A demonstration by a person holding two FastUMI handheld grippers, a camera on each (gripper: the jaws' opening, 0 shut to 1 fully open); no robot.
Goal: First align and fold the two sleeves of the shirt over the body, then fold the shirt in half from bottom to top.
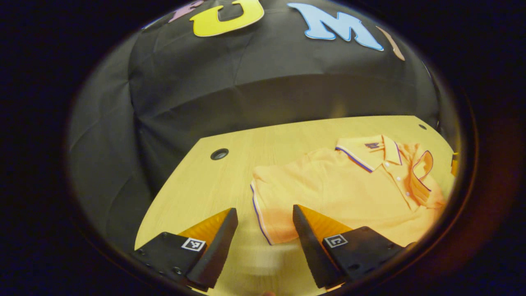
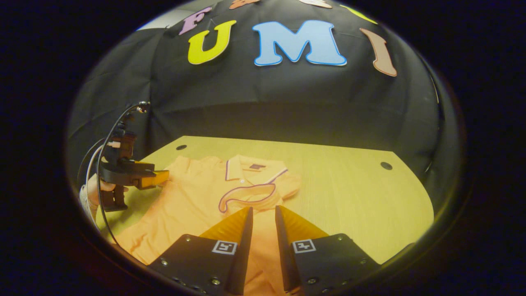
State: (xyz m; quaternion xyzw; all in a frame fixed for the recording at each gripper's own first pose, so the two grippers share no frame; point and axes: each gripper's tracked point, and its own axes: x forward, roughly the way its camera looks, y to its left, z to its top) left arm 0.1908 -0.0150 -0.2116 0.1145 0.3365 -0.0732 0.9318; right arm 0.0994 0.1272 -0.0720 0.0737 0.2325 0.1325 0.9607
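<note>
1. The counter (image 1: 230, 181) was a pale wood-grain board with a smooth, matte face and rounded far corners; small dark round holes (image 1: 219, 154) sat near those corners.
2. The shirt (image 1: 328, 189) was an orange polo of soft, finely textured knit, lying flat on the counter with its collar toward the booth's black cloth wall (image 1: 254, 90).
3. Its collar (image 2: 254, 166) was folded down and edged with a thin dark-and-white stripe; a short placket with small white buttons (image 1: 397, 178) ran down from it.
4. One sleeve (image 2: 248, 195) lay folded across the chest — its piped cuff drew a curved loop just below the collar in the right gripper view.
5. The other sleeve (image 1: 271, 205) lay spread flat at the shirt's side in the left gripper view, its straight hem marked by the same striped trim.
6. The left gripper (image 1: 265, 236) hovered low over the counter at that sleeve's hem; its jaws stood wide apart, holding nothing, with ribbed wedge-shaped inner faces.
7. The right gripper (image 2: 264, 242) hung above the shirt's lower body — its jaws were set narrow, with only a slim gap, and I could not tell that any cloth was pinched between them.
8. In the right gripper view the left gripper showed farther off at the shirt's edge, held by a hand (image 2: 96, 187), with thin cables (image 2: 107, 144) arching up from it.
</note>
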